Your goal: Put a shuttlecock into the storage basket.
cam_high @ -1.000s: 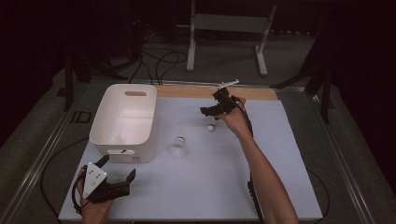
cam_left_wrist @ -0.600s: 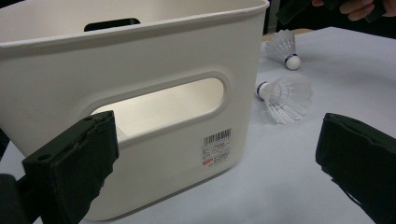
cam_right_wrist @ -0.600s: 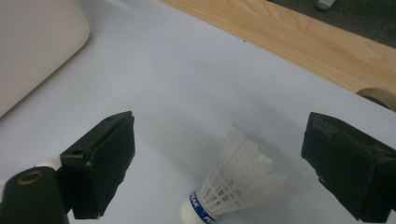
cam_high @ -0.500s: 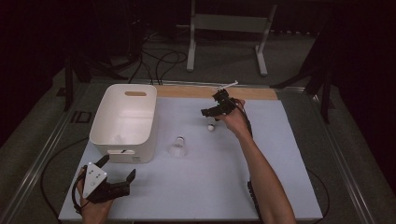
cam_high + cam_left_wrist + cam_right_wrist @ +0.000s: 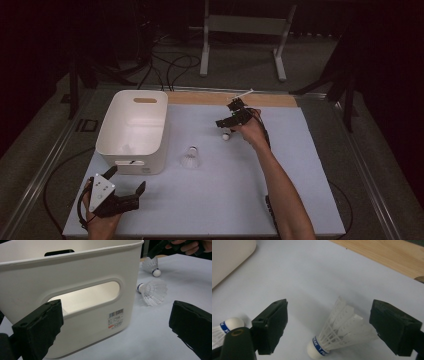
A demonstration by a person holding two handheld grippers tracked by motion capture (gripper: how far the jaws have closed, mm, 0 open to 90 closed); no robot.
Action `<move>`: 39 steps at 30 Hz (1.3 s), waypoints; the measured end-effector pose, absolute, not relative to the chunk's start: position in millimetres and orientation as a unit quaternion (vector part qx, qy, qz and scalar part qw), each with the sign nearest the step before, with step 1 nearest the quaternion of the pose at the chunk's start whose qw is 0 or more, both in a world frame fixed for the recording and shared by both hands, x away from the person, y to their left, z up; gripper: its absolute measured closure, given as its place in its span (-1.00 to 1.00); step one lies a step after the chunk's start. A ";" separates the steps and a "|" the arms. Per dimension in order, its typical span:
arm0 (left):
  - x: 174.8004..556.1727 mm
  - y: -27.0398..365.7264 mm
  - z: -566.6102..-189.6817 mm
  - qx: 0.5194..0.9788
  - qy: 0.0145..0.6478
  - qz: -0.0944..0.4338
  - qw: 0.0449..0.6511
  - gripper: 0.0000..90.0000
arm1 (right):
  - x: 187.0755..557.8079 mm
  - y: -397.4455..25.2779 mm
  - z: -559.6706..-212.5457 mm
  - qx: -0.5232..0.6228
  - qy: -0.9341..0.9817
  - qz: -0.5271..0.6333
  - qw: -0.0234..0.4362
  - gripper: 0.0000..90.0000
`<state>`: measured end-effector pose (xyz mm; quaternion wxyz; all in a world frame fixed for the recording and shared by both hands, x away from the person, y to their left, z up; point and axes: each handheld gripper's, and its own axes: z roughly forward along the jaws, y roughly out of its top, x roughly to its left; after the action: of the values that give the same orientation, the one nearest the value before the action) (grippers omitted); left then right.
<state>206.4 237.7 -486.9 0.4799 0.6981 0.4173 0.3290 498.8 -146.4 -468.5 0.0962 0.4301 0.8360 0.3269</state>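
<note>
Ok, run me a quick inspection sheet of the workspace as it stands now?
Surface: white table top, wooden strip along the far edge.
Job's things: white bin at left; near shuttlecock beside it; far shuttlecock lying between the right tongs.
Clutter: nothing seen.
Grippers: left tongs open, facing the bin; right tongs open around the far shuttlecock.
Cables: black cables on the floor behind.
Surroundings: grey stand, dark room.

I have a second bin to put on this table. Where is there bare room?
Free: the right side of the mat, beyond the forearm, and the near middle between both arms. Crowded: the white bin on the left, with two shuttlecocks and the right gripper beside it.
</note>
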 end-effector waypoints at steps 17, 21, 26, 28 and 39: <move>206.7 236.6 -487.0 0.699 0.418 0.330 0.478 -1.00 | 473.6 -153.6 -460.2 0.407 0.848 0.332 0.069 -0.21; 206.8 236.1 -487.0 0.698 0.418 0.330 0.478 -1.00 | 464.1 -152.1 -457.8 0.396 0.855 0.327 0.069 0.09; 206.5 235.6 -486.9 0.698 0.418 0.330 0.480 -1.00 | 458.4 -150.9 -457.5 0.389 0.861 0.323 0.065 0.33; 206.9 235.6 -487.3 0.699 0.419 0.328 0.478 -1.00 | 456.8 -149.6 -458.2 0.388 0.863 0.318 0.064 0.47; 207.1 236.6 -487.4 0.697 0.420 0.329 0.480 -1.00 | 452.3 -141.1 -458.4 0.375 0.873 0.301 0.080 0.96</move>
<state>207.1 236.6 -487.4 0.4796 0.6967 0.4200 0.3289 452.3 -141.1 -458.4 0.0796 0.3750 0.8732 0.3009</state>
